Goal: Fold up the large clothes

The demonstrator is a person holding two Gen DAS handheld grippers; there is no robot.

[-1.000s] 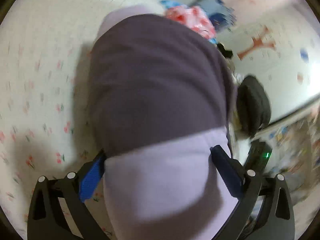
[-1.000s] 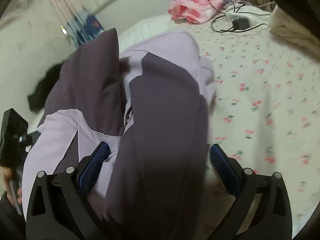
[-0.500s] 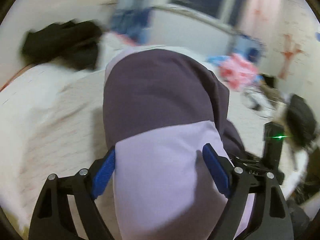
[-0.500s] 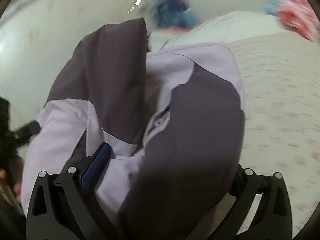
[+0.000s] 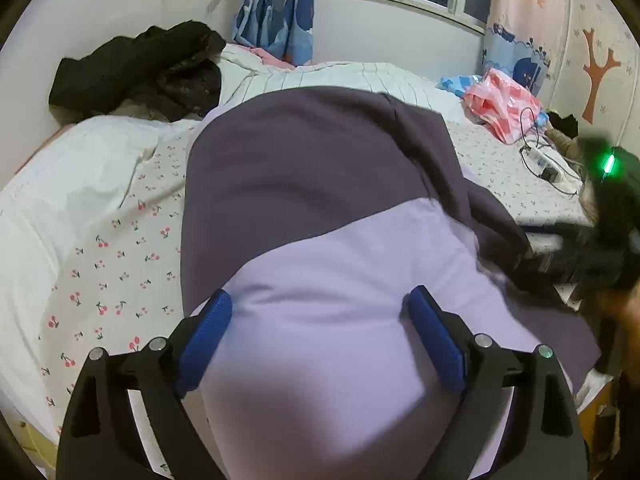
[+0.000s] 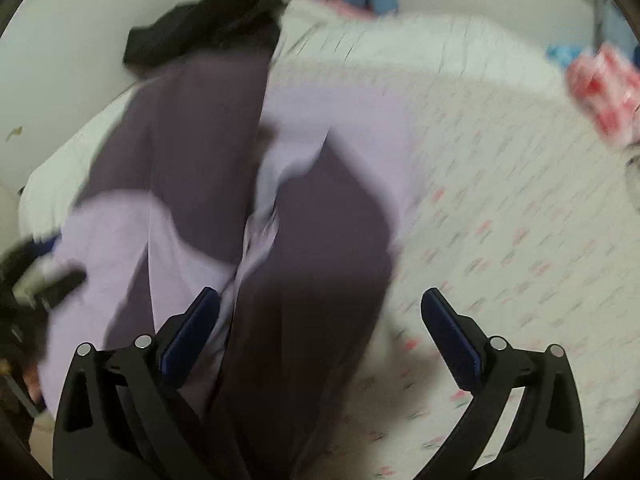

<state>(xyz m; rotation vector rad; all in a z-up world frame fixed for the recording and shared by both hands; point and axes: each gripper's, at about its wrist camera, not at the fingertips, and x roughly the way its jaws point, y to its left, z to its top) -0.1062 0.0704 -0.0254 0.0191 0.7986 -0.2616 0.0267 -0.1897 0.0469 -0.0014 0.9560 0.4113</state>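
Observation:
A large lilac and dark purple garment (image 5: 320,208) lies over the bed with the cherry-print sheet (image 5: 120,248). In the left wrist view it drapes over my left gripper (image 5: 320,320); both blue pads (image 5: 208,332) stand wide apart with the lilac cloth bulging between them. In the right wrist view the same garment (image 6: 224,200) hangs blurred between and left of my right gripper (image 6: 320,320). Its jaws stand wide apart; the right pad (image 6: 448,332) is clear of cloth over the sheet (image 6: 500,220).
A black coat (image 5: 140,68) lies at the head of the bed by the wall. A pink bag (image 5: 500,104), a power strip with cables (image 5: 548,164) and a dark item lie at the far right. Curtains and a window stand behind.
Both views have swung across the room with the garment. The right gripper's right pad, buried in dark cloth before, now stands free beside the garment.

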